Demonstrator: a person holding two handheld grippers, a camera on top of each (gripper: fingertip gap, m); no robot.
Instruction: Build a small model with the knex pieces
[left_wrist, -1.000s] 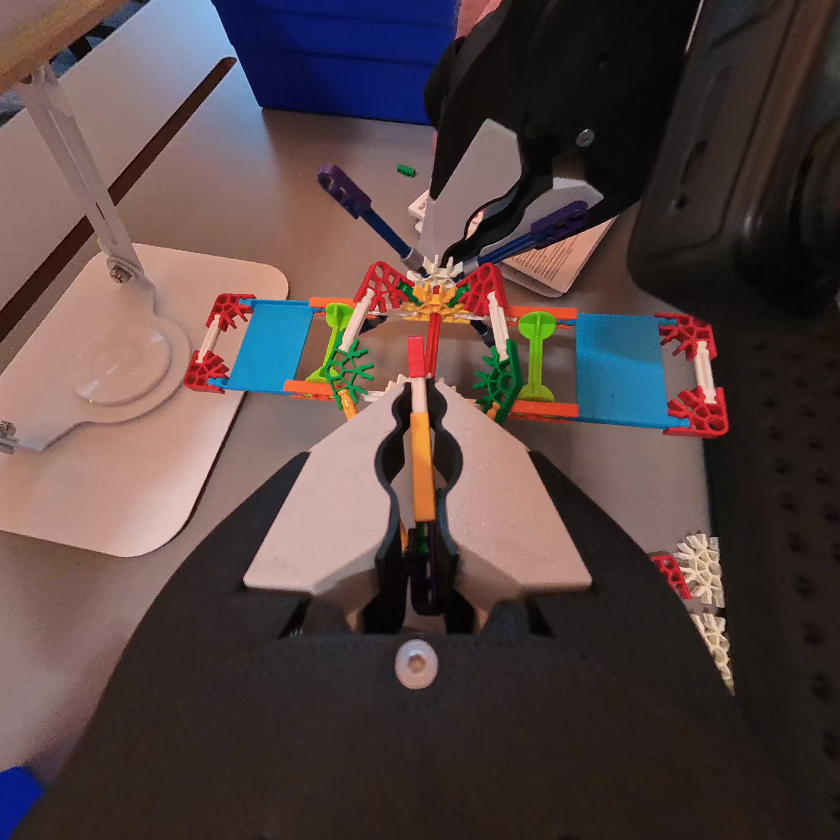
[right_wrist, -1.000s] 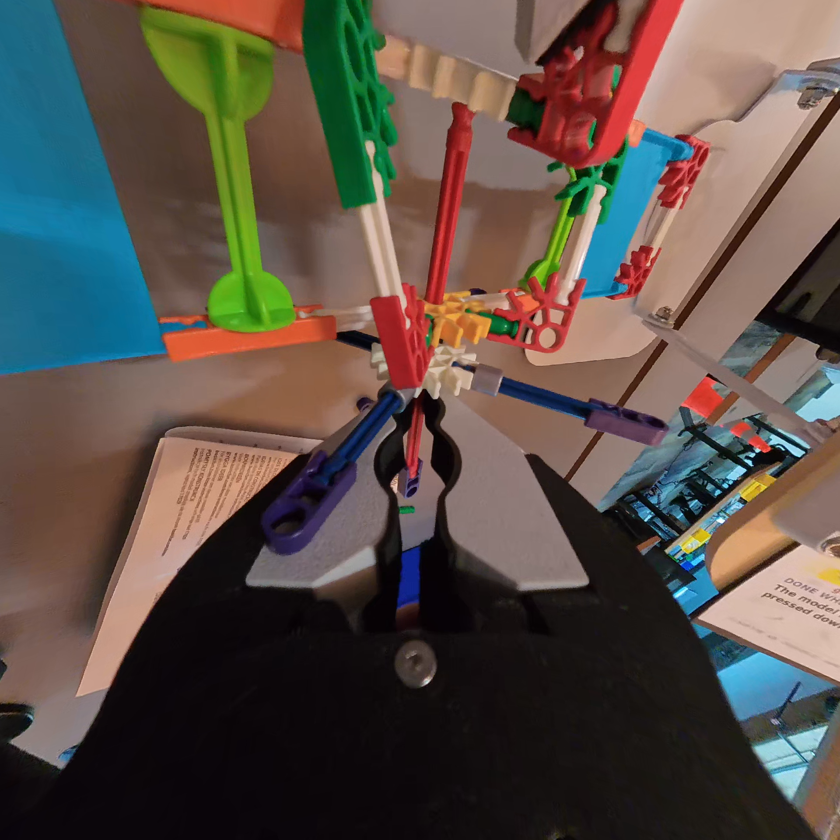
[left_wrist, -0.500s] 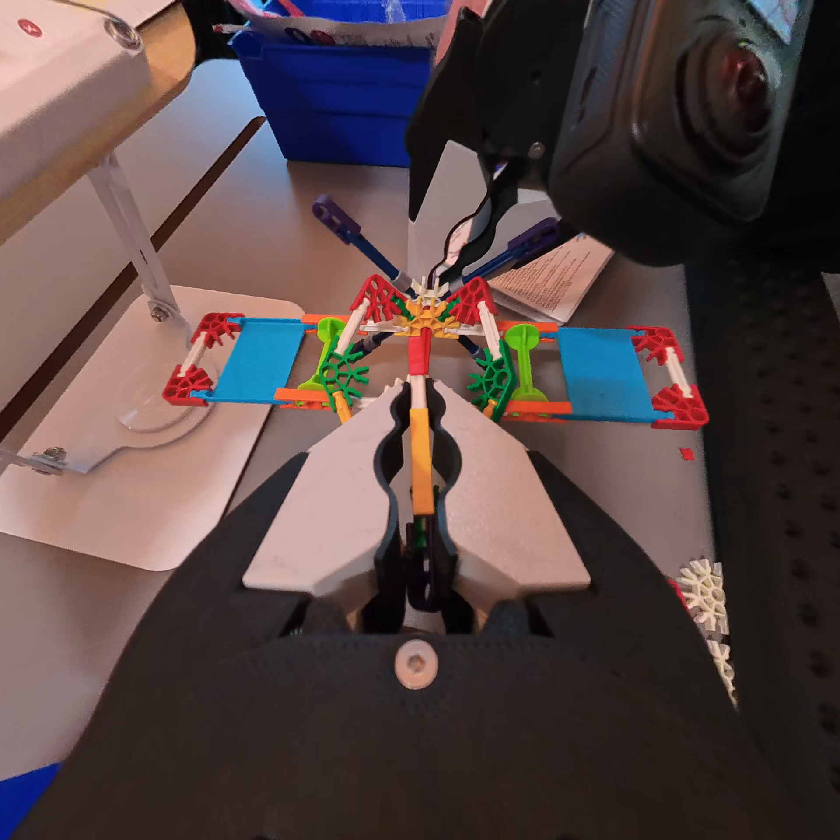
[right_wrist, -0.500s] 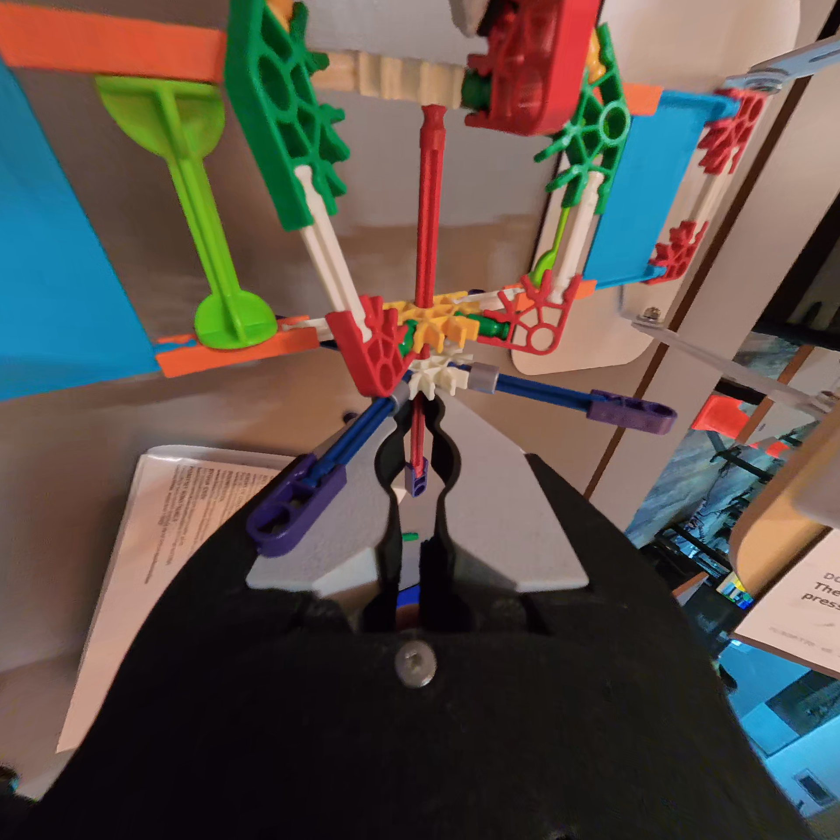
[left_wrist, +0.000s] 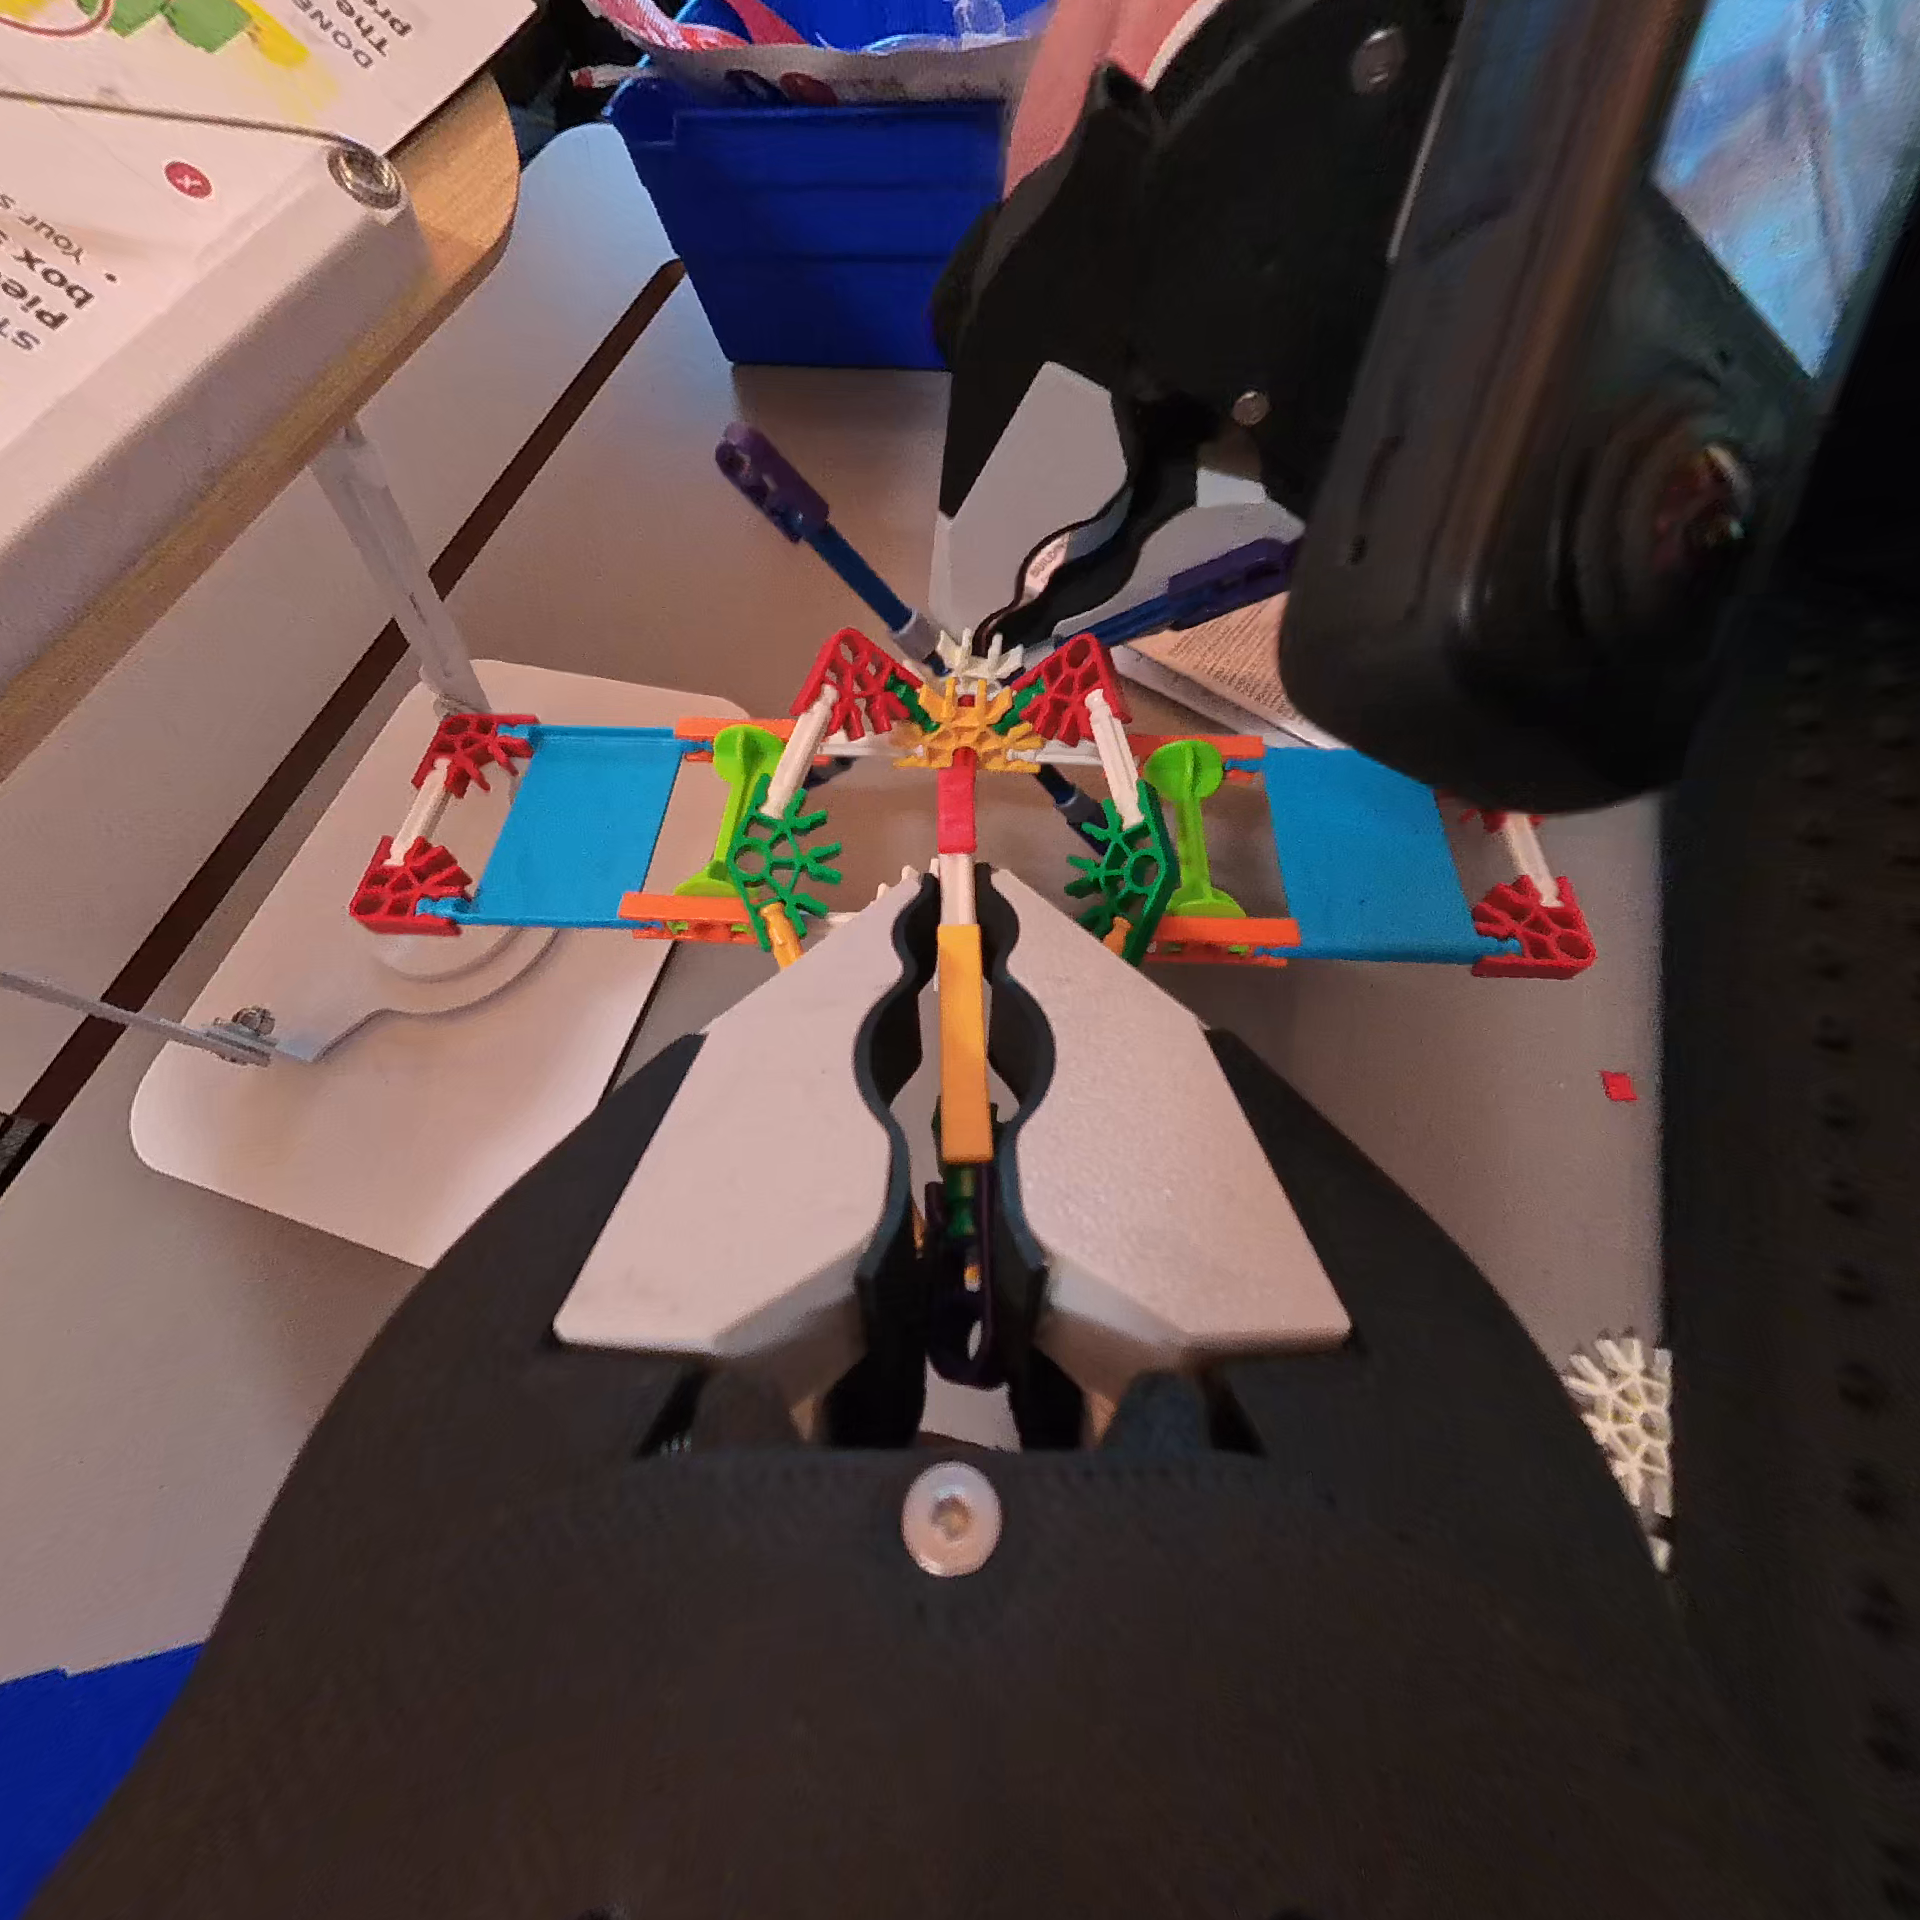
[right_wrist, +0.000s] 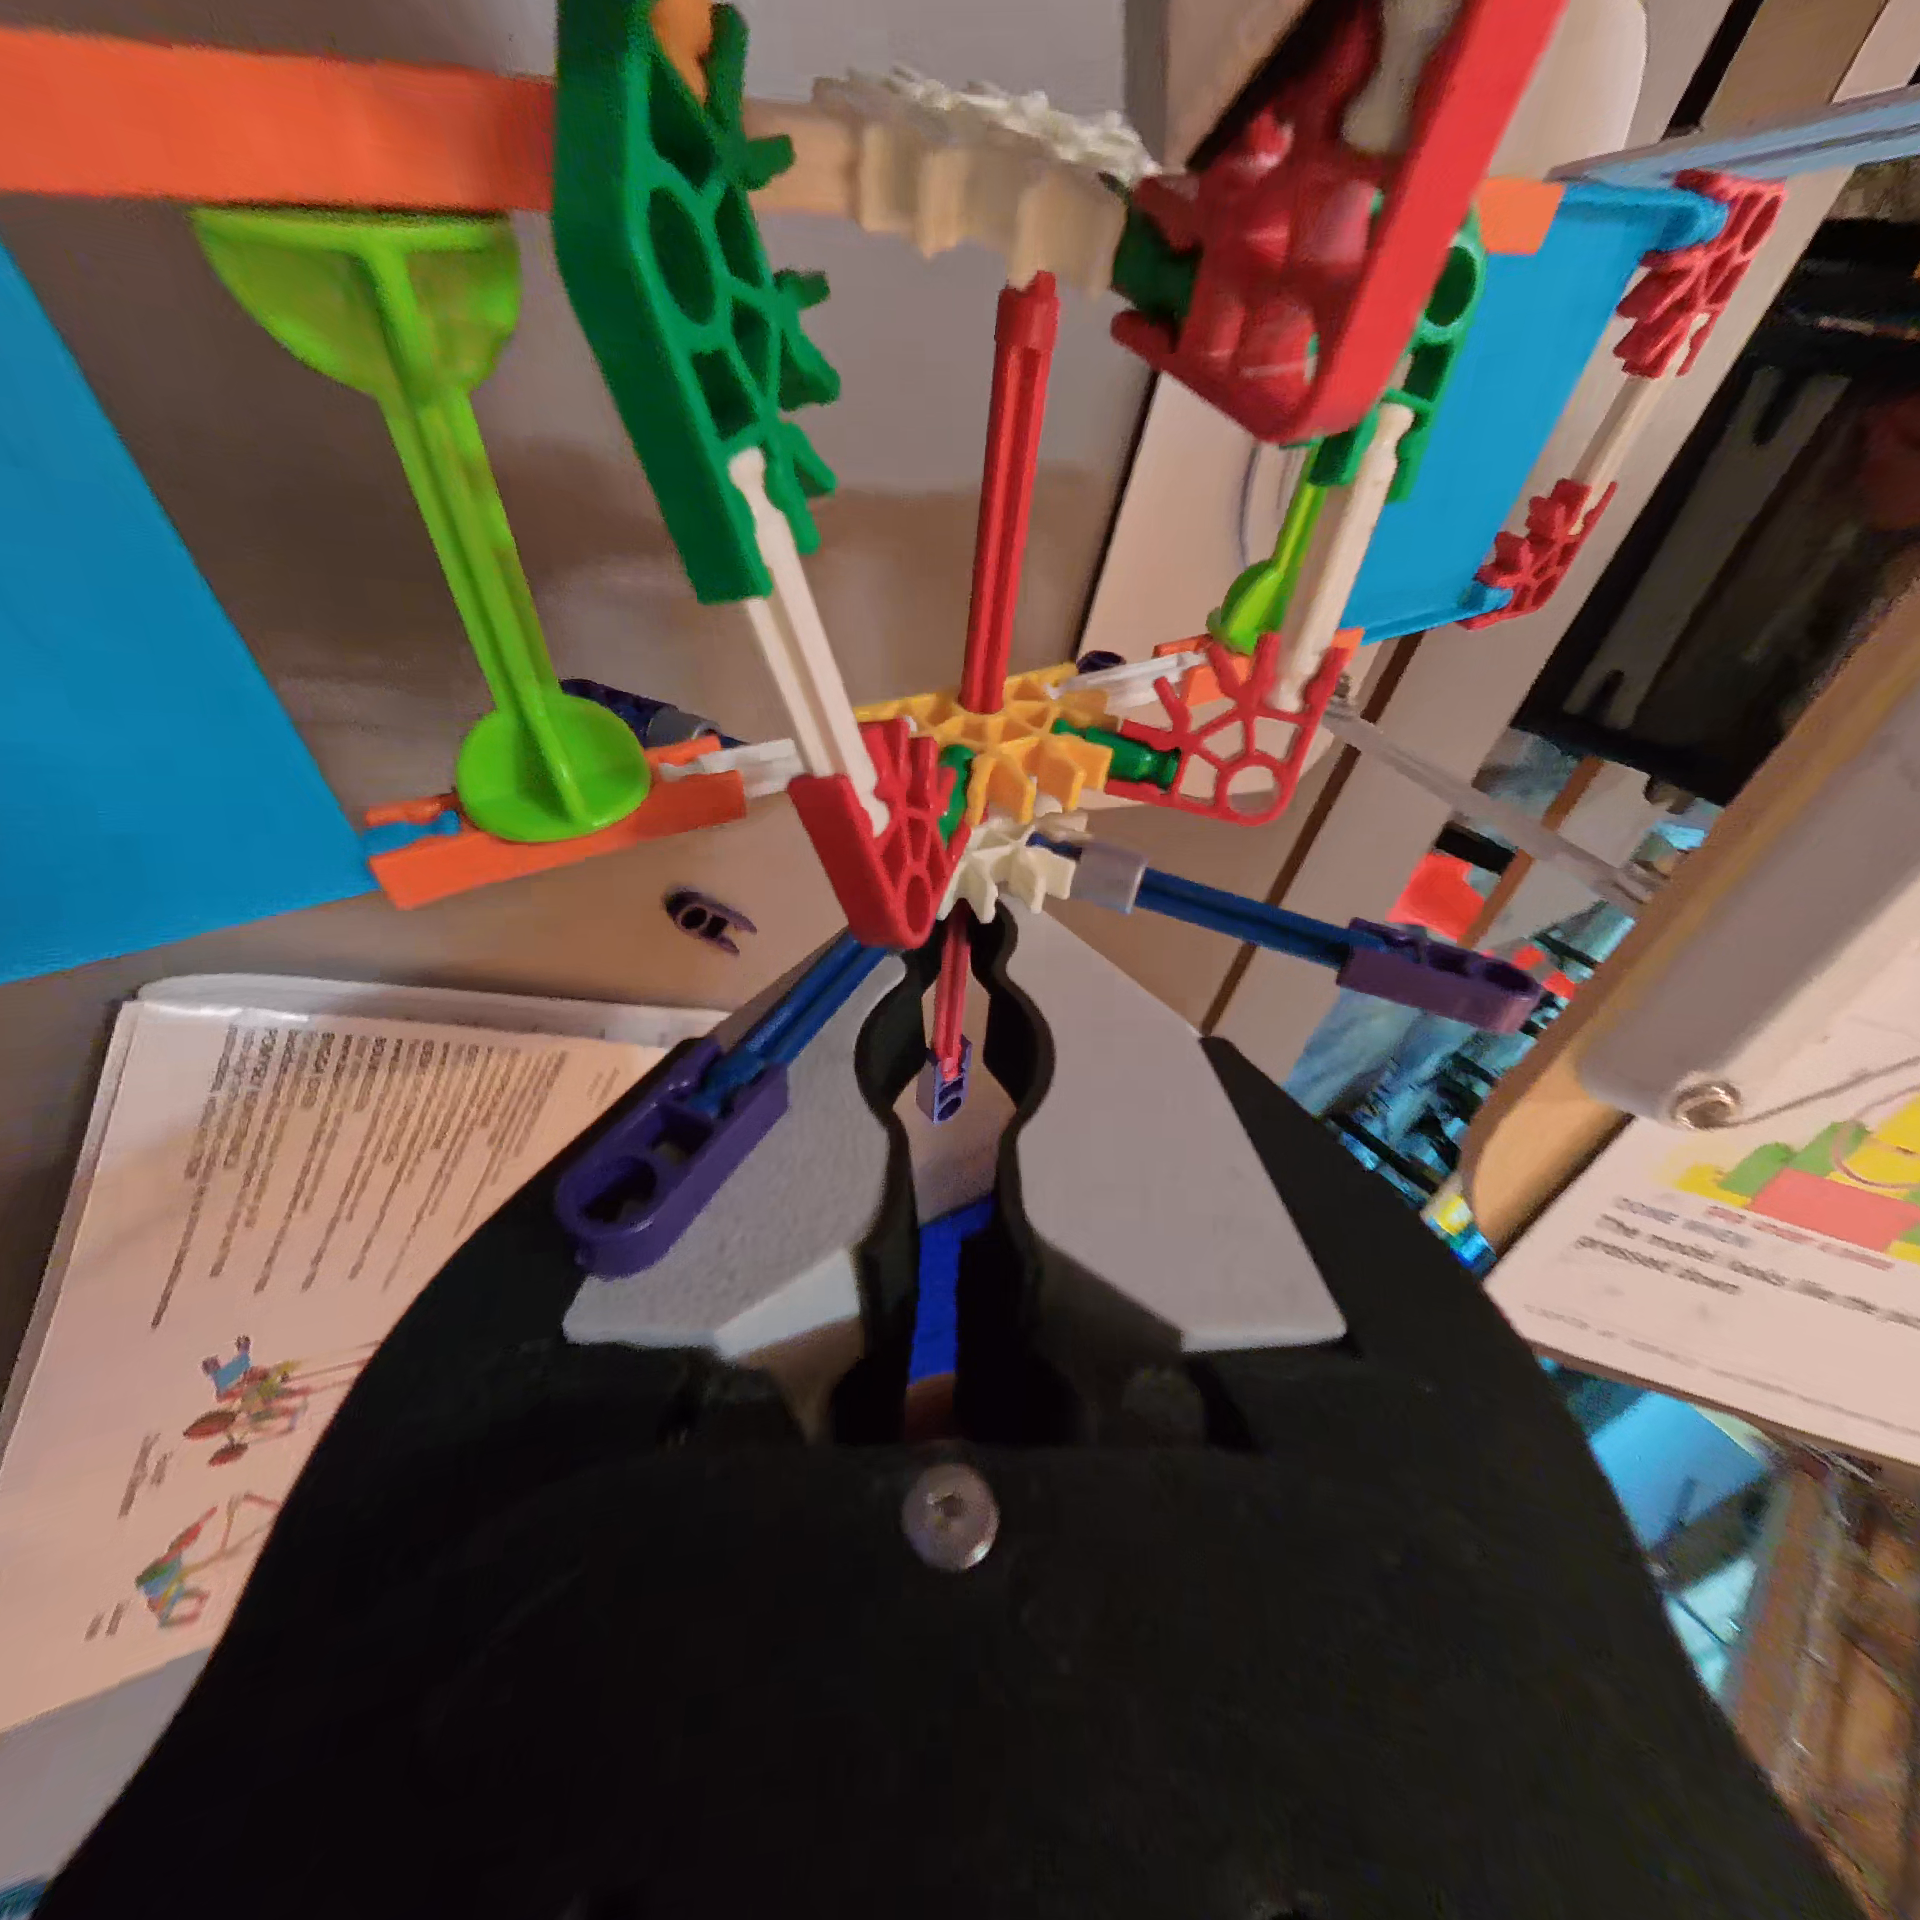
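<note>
Left wrist view shows the left gripper (left_wrist: 957, 894) clenched on the yellow rod (left_wrist: 961, 1039) at the near end of a colourful rod-and-connector model (left_wrist: 961, 810), with a purple connector (left_wrist: 966, 1320) tucked deep between its fingers. The model sits just above the grey table (left_wrist: 644, 540); whether it touches the surface cannot be told. Its two blue panels (left_wrist: 582, 821) spread to either side, red corner connectors (left_wrist: 410, 883) at their ends and green connectors (left_wrist: 779, 857) nearer the centre. One wing lies over the white stand base (left_wrist: 416, 1091). White snowflake connectors (left_wrist: 1626, 1403) lie loose near the black perforated board.

At the far end of the model the right gripper (left_wrist: 987, 634) comes down onto the white hub connector (left_wrist: 971, 660). Right wrist view shows the right gripper (right_wrist: 956, 940) grasping a thin red rod (right_wrist: 951, 1008) capped by a small purple piece, just under that white hub (right_wrist: 1013, 862). Two blue rods with purple ends (right_wrist: 1439, 971) splay out from the hub. A printed instruction sheet (right_wrist: 312, 1195) lies beneath. Farther back stands a blue bin (left_wrist: 821, 229).
</note>
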